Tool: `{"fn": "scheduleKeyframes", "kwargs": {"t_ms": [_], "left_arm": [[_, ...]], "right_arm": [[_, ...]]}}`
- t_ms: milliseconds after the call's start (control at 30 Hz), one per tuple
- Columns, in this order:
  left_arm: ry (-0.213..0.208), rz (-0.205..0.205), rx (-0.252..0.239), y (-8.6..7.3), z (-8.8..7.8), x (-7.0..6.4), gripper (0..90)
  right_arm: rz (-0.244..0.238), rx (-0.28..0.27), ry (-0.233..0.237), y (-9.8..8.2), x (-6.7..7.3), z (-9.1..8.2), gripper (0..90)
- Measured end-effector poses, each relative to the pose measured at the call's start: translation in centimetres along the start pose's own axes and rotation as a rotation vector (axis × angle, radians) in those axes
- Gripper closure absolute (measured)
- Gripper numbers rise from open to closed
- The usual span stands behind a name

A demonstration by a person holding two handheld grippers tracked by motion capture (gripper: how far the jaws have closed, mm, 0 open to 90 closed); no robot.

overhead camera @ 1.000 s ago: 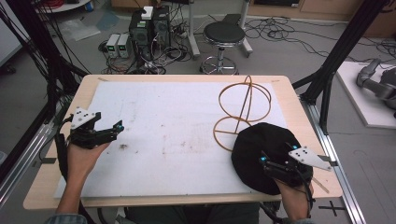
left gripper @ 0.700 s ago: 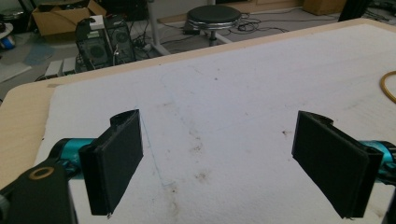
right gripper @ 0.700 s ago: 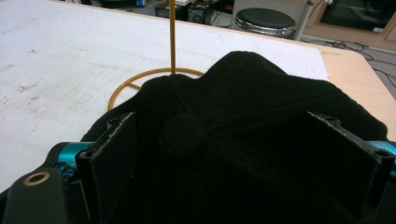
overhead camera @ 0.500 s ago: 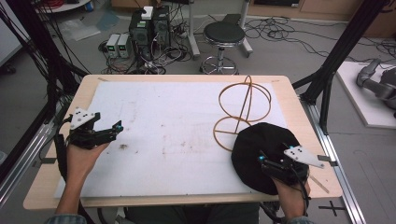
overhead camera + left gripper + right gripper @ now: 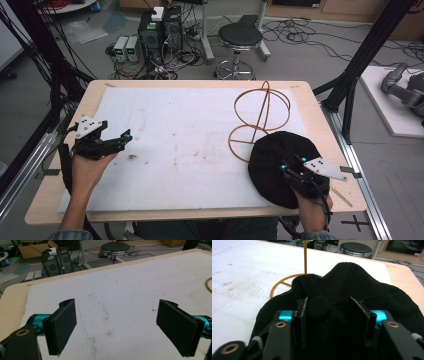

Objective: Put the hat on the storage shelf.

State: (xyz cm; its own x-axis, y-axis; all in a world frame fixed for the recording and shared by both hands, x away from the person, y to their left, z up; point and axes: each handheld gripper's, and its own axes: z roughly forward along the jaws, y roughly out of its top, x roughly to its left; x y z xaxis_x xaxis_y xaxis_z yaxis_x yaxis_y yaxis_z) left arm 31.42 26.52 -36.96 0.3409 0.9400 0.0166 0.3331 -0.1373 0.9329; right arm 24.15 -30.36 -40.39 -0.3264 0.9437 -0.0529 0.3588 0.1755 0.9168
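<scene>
While its jaws have just been closing, the right gripper is pinching a raised fold of the black knit hat, and both pads are pressing into the bunched cloth between them. Seen from the high view, this right gripper is sitting over the near half of the hat, with the person's right hand coming in from the table's near edge. The hat is lying on the right part of the white mat, near the front right corner of the wooden table, and its near rim is reaching almost to the mat's front edge. Its far side is overlapping the lower ring of the gold wire stand, whose upright rod is rising just beyond the hat in the right gripper view.

Across the table, well apart from the hat, the left gripper is resting low over the mat's left part with its jaws standing wide and nothing between them; the left gripper view is showing bare, lightly stained mat between the pads. The left hand is lying near the mat's left border. Between the two grippers the middle of the mat is lying open, offering wide room toward the far edge.
</scene>
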Motion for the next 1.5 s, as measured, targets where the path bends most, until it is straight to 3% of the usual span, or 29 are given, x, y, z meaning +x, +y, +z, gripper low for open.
{"fn": "scheduleKeyframes", "kwargs": {"t_ms": [400,1100,1500], "left_arm": [[0.005,-0.002,-0.002,0.0,0.0,0.0,17.2],[0.020,-0.012,-0.016,0.1,-0.4,0.4,17.8],[0.023,-0.017,-0.017,0.1,-0.5,0.6,17.8]], "right_arm": [[-0.002,-0.027,-0.010,0.2,0.0,-0.5,67.0],[0.016,-0.117,-0.032,1.8,-0.3,-2.8,68.2],[0.039,-0.175,-0.075,2.8,-1.5,-4.7,68.3]]}}
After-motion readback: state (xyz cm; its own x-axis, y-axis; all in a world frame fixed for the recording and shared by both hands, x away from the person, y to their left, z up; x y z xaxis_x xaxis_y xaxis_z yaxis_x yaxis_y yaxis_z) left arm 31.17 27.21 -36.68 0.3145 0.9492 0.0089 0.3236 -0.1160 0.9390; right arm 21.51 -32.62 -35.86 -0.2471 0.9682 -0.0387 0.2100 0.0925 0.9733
